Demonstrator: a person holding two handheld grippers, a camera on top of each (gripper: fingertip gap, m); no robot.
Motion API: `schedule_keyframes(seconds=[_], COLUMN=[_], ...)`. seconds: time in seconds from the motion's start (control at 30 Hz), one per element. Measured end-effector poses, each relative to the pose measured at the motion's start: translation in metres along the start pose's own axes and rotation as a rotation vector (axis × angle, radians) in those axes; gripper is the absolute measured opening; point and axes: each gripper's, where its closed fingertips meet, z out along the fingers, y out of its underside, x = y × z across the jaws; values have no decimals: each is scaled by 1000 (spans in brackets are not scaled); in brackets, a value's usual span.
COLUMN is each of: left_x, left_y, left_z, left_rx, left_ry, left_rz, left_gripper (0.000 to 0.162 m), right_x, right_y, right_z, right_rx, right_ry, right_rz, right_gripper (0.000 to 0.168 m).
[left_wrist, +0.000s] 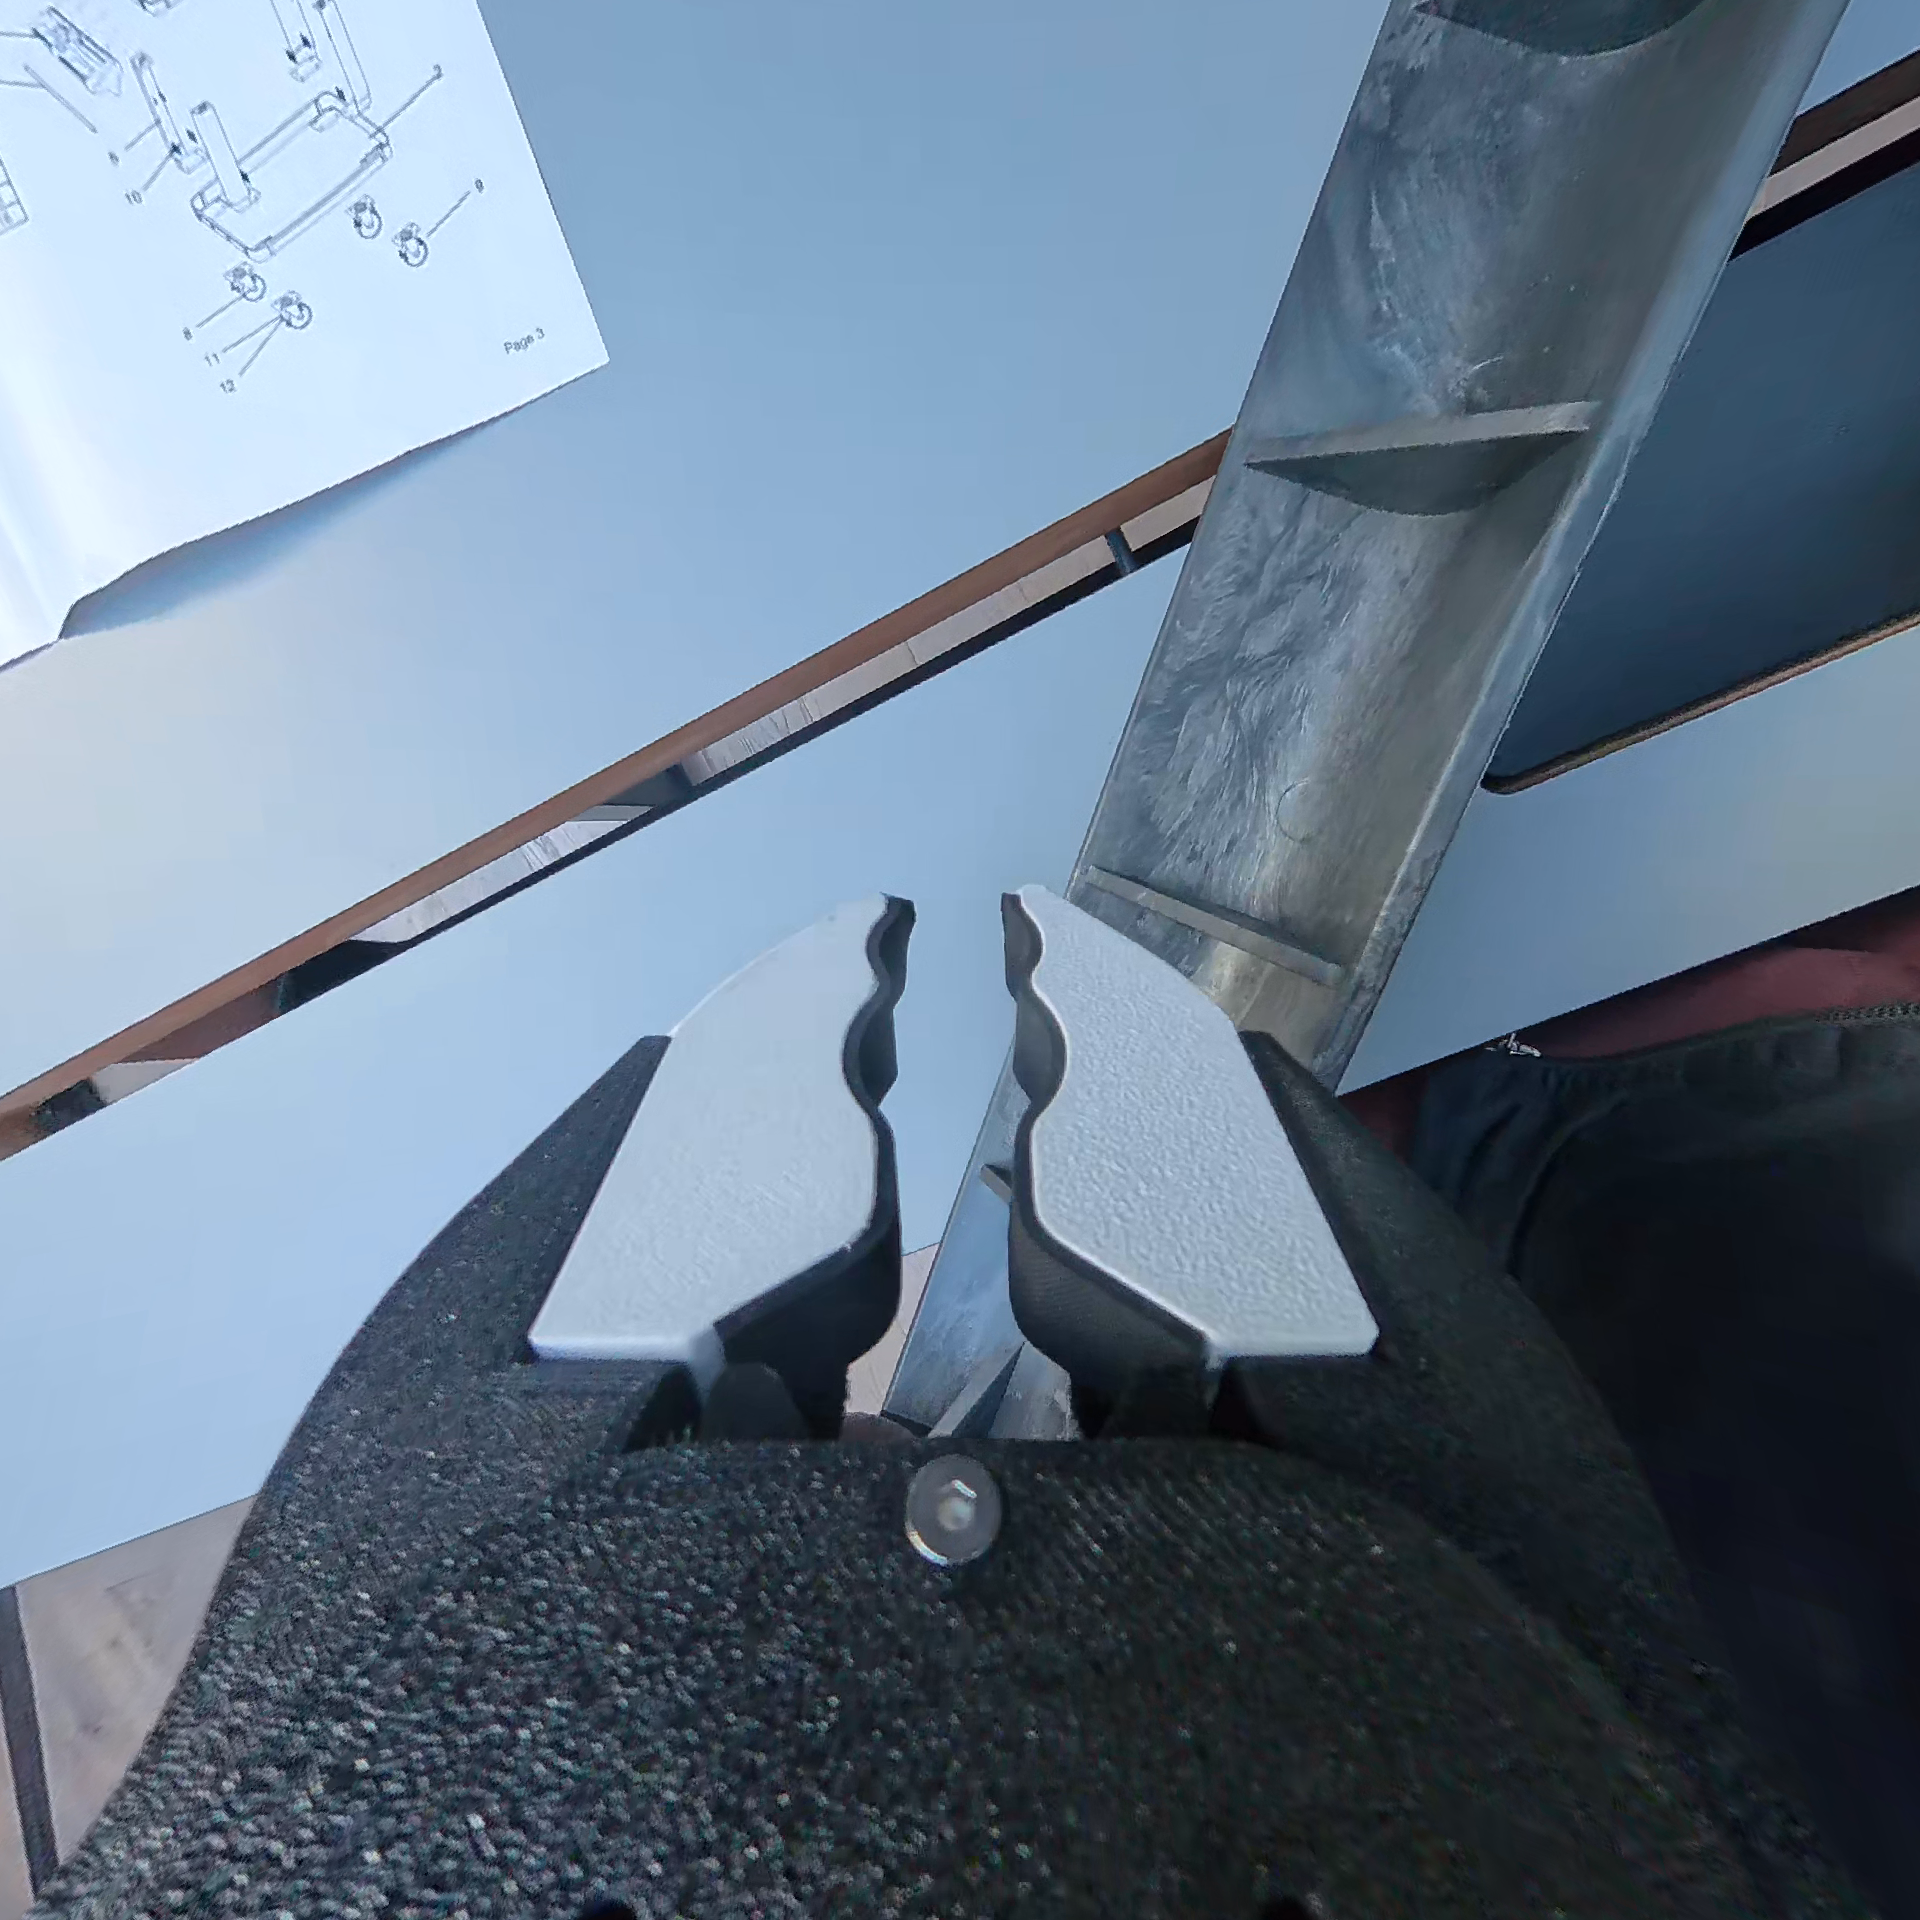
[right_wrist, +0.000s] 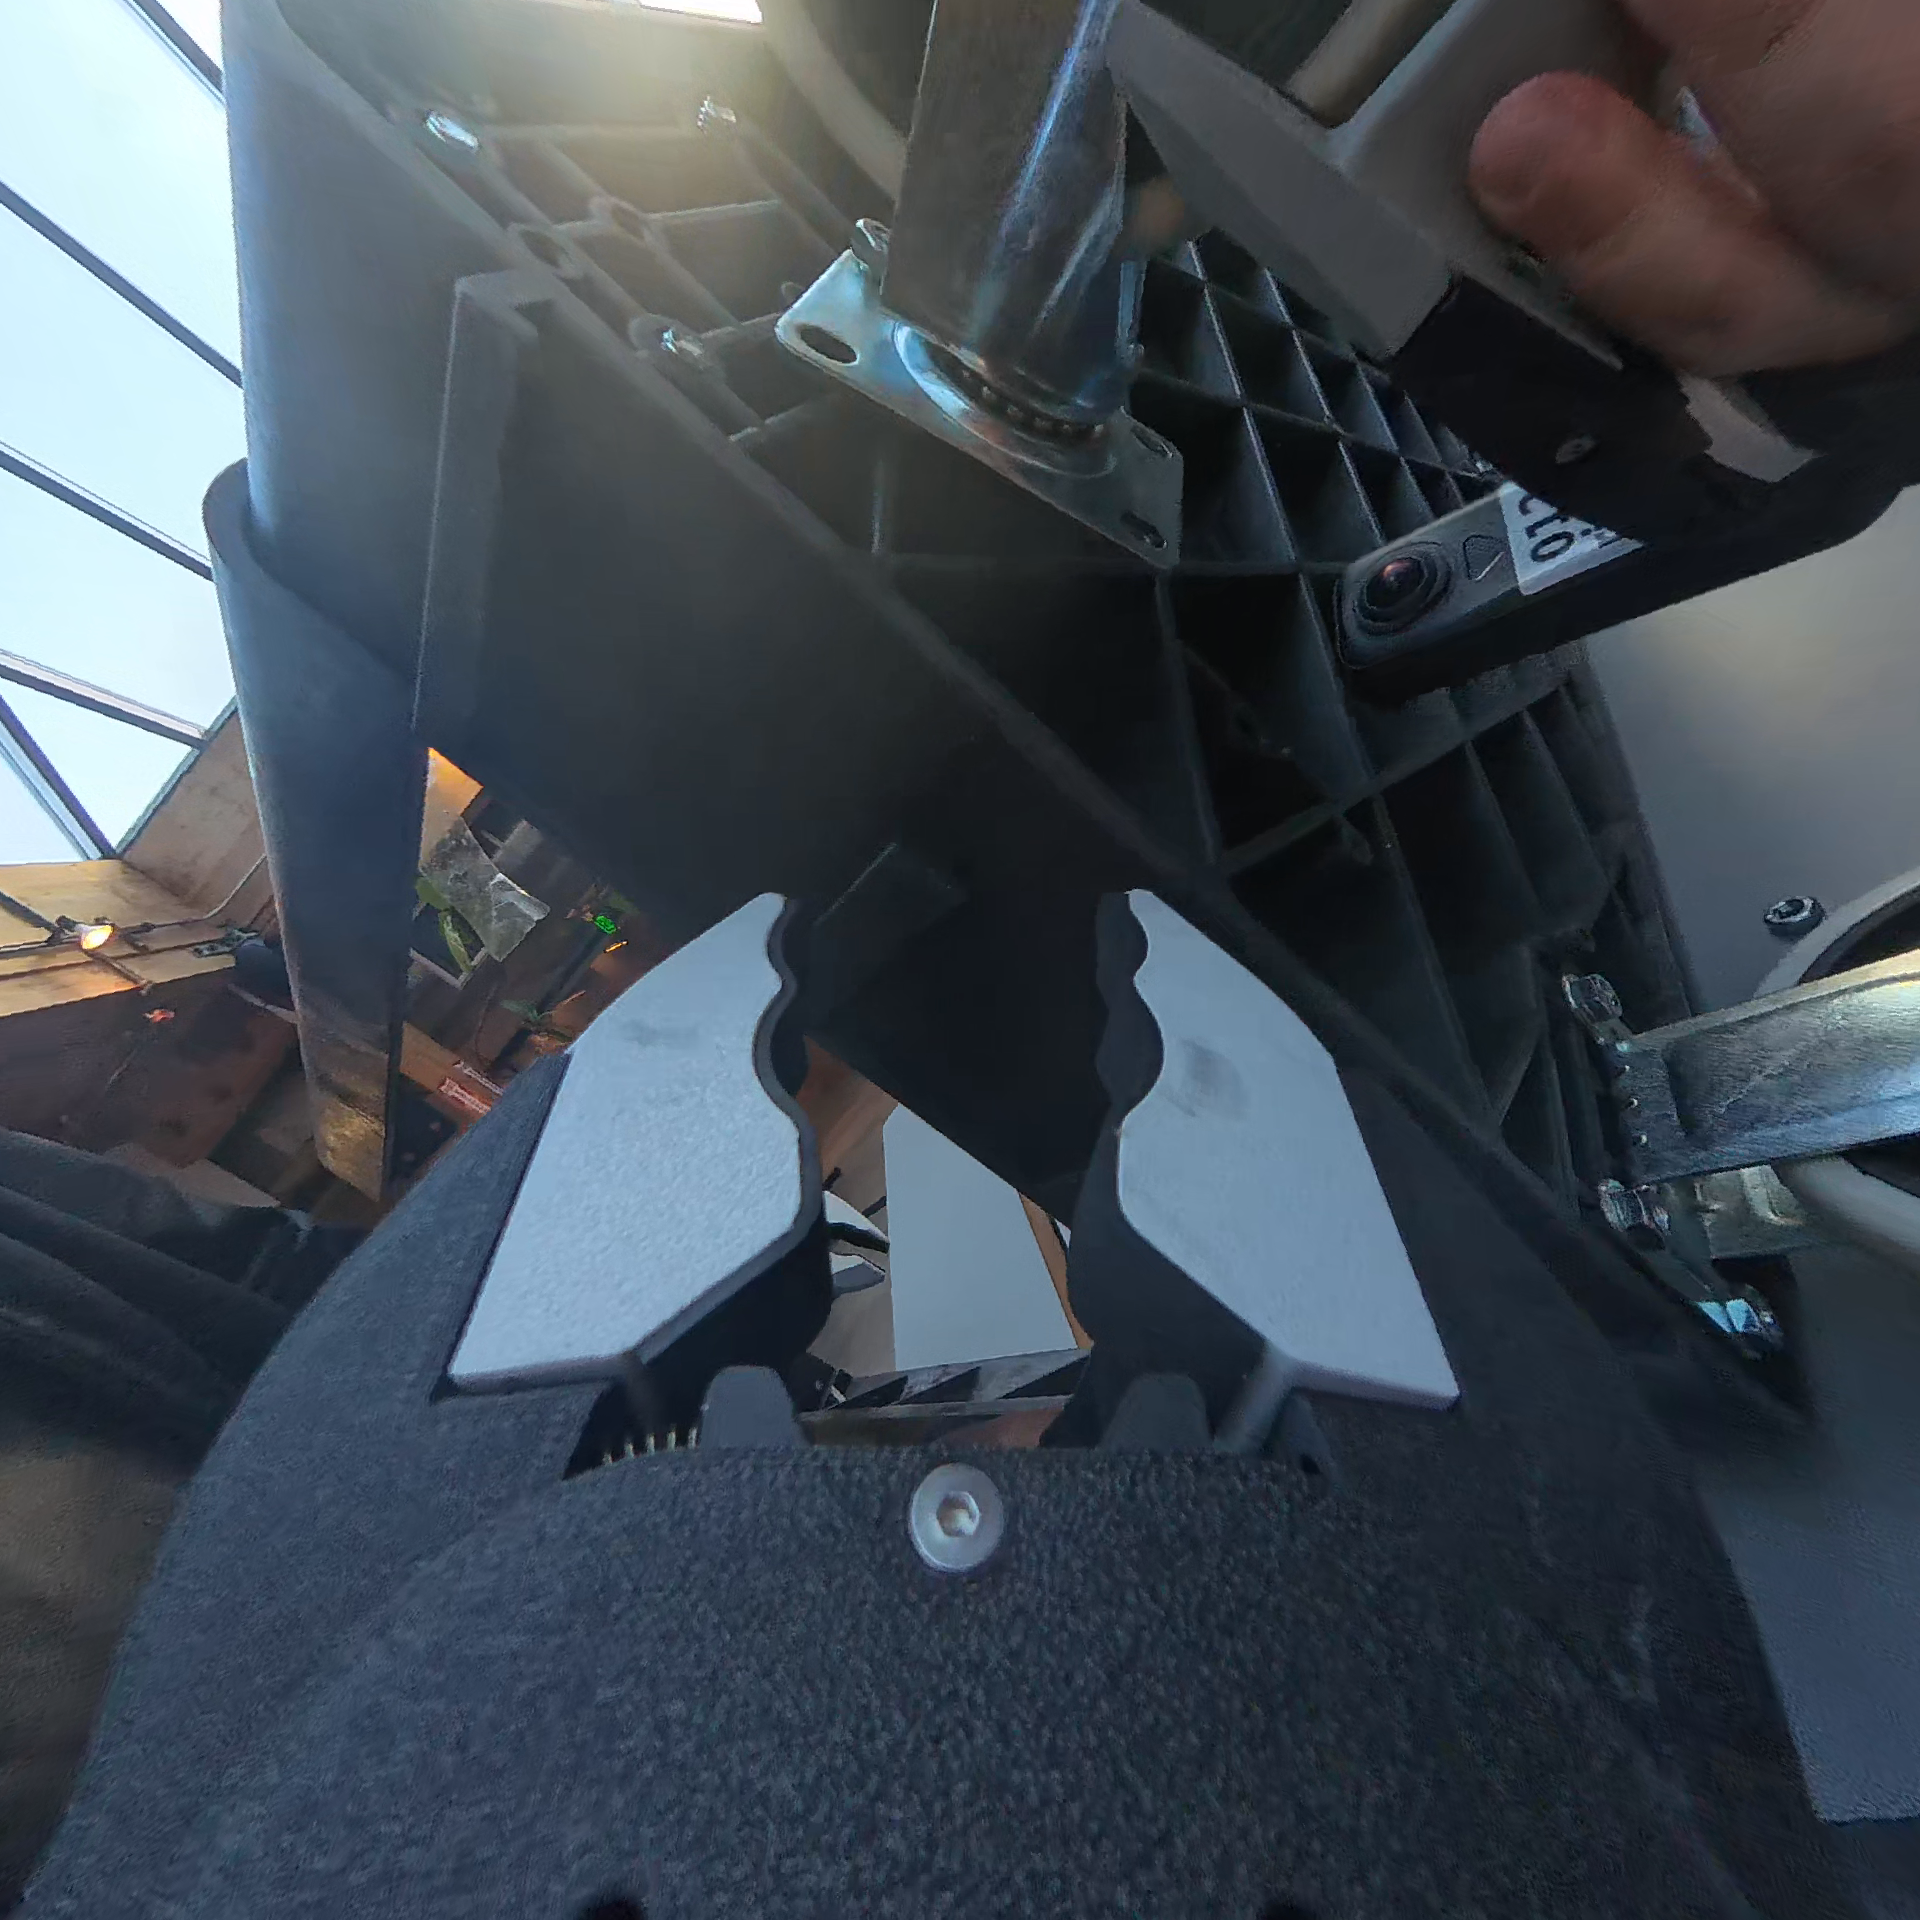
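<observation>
Straddling dark ribbed panel (right_wrist: 727, 665) edge: right gripper (right_wrist: 956, 935), spread, unpinched. Left gripper (left_wrist: 956, 914) slightly parted, empty; grey metal channel (left_wrist: 1382, 582) just right, long axis up-right.

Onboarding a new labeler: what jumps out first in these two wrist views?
In the left wrist view, a mottled grey ribbed beam runs diagonally from upper right down beneath the left gripper, with a diagram sheet lying upper left on the pale table. In the right wrist view, the right gripper stands open just under a dark ribbed plastic underside carrying a metal caster plate; a hand holds another gripper at upper right.
</observation>
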Motion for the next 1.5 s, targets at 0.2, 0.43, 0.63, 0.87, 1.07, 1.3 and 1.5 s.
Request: schedule_keyframes(seconds=[0.2,0.43,0.63,0.87,1.07,1.3,1.5], left_x=[2,5,9,14,17,22,26], left_y=[0,7,9,13,21,23,29], left_z=[1,1,0,-9,-14,-11,-11], left_rx=[9,4,-10,-46,-77,-99,-125], left_ry=[6,12,19,20,17,28,38], left_rz=[-2,1,11,49,50,58,64], left_gripper=[18,18,18,18,18,18,18], right_x=[6,18,38,49,43,34,21], right_y=[-13,-29,-42,-59,-57,-68,-71], right_z=[-7,-12,15,50,79,84,86], right_rx=[33,47,-46,-91,-120,-52,-25], right_ry=[35,56,-64,-331,-461,-688,-781], right_rz=[-23,-45,-57,-166,-168,-103,-81], right_gripper=[58,59,58,57,58,59,55])
